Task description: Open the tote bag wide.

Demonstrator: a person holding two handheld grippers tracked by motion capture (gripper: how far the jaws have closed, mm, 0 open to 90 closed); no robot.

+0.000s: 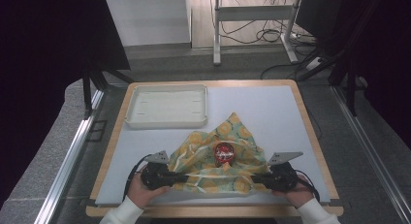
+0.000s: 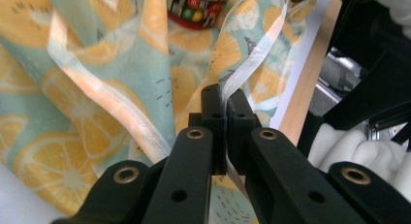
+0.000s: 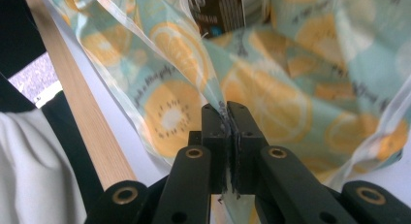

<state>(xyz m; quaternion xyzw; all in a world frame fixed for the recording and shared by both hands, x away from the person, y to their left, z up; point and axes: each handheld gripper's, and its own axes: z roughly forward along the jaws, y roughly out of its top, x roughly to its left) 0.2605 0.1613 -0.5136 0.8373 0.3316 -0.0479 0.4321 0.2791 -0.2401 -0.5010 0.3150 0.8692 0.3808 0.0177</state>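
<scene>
a person's two hands are reaching in at the near edge of the table (image 1: 300, 136), each holding a gripper. spreading across the near middle of the table is the largest thing in play, a cloth (image 1: 213, 156) printed with orange slices on pale green, lying rumpled with a red-lidded jar (image 1: 224, 153) sitting on its middle. a white tray (image 1: 167, 118) is resting well beyond the cloth, toward the far left. the left gripper (image 1: 181, 178) is pinching the cloth's near left edge, its jaws pressed together on a hemmed fold (image 2: 242, 73). the right gripper (image 1: 257, 178) is likewise clamping the near right edge, cloth threads showing between its jaws. to wrap well, i judge both edges should be lifting evenly and moving over the jar together, keeping the fabric taut so the jar is not tipping.
</scene>
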